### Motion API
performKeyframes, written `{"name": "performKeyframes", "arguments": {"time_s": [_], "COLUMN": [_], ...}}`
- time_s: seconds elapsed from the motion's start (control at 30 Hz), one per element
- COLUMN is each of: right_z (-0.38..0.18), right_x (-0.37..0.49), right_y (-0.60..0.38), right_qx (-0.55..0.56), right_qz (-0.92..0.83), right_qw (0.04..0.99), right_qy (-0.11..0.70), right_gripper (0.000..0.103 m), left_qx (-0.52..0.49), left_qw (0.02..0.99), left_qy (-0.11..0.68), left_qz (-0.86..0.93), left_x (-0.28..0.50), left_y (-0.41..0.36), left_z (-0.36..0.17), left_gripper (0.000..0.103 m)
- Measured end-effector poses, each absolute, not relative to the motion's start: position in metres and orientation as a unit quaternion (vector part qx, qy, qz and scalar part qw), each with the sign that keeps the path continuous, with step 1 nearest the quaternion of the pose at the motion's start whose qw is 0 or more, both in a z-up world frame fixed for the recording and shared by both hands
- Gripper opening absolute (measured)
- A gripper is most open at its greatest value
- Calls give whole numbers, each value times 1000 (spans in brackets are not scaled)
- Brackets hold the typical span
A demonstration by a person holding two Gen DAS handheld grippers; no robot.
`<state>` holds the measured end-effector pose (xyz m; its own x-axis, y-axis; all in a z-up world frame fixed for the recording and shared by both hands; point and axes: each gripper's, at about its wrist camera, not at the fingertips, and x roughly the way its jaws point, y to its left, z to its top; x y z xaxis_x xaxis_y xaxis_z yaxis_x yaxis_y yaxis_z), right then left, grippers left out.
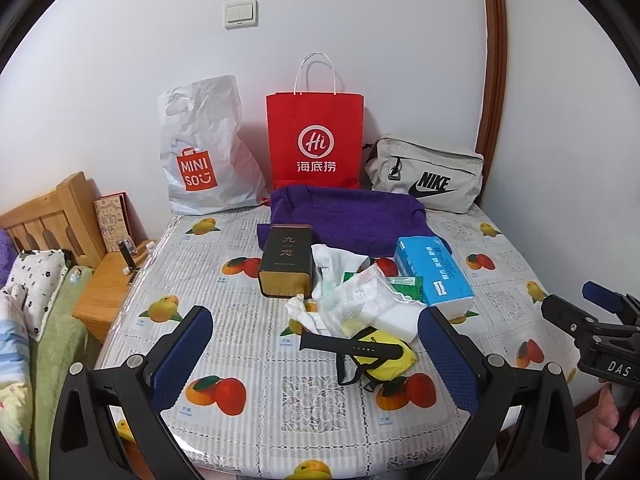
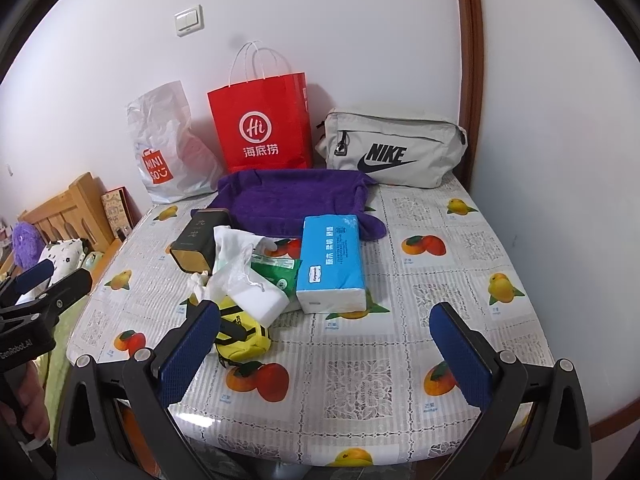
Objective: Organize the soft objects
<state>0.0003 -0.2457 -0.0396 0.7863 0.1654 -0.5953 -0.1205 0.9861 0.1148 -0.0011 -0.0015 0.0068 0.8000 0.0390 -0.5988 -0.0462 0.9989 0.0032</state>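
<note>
Left gripper (image 1: 316, 344) and right gripper (image 2: 326, 340) both spread fully wide, blue ribbed-pad fingers (image 1: 182, 354) empty, hovering above the near edge of the worktop (image 2: 360, 380) covered in glossy fruit-print lace-pattern plastic cloth. Nearest item: small yellow fabric pouch with black straps (image 1: 386, 354), crumpled, long axis running left-right in the left wrist view, with a black perforated rubber watch strap (image 1: 350, 348) lying across it, pointing left. Just behind, touching the pouch, a white rectangular foam sponge block in loose clear crinkled plastic wrap (image 2: 258, 298), angled toward the far left. Beside it a green flat soft wipes packet (image 2: 280, 272), partly under the wrap. Right of that, a blue-and-white soft-pack tissue brick (image 2: 332, 264), long axis pointing away toward the wall, short white end facing the cameras. Left of the pile, a dark rectangular tin with gold edges and gold characters (image 1: 286, 260), lying on its side, long axis also near-to-far. White crumpled cloth (image 1: 334, 266) bunched between tin and tissue pack. Further back, purple terry towel (image 2: 292, 198), rumpled, spread wide left-right. At the wall: white crinkled plastic MINISO bag (image 1: 202, 152), upright red paper bag with white cord handles (image 1: 316, 140), grey fabric Nike waist bag (image 2: 390, 152) lying lengthwise.
</note>
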Motion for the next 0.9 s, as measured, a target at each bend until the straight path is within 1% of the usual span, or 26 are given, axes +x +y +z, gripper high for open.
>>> {"name": "performKeyframes", "arguments": {"time_s": [0.9], "right_z": [-39], "right_x": [1], "right_y": [-243], "right_qx": [41], "right_qz": [92], "right_qw": [942], "right_qy": [319], "right_gripper": [103], "left_qx": [-11], "left_qw": [950], "left_qy": [310], "left_qz": [22], "left_x": [-4], "left_y": [-2], "left_z": [8], "left_gripper": [103]}}
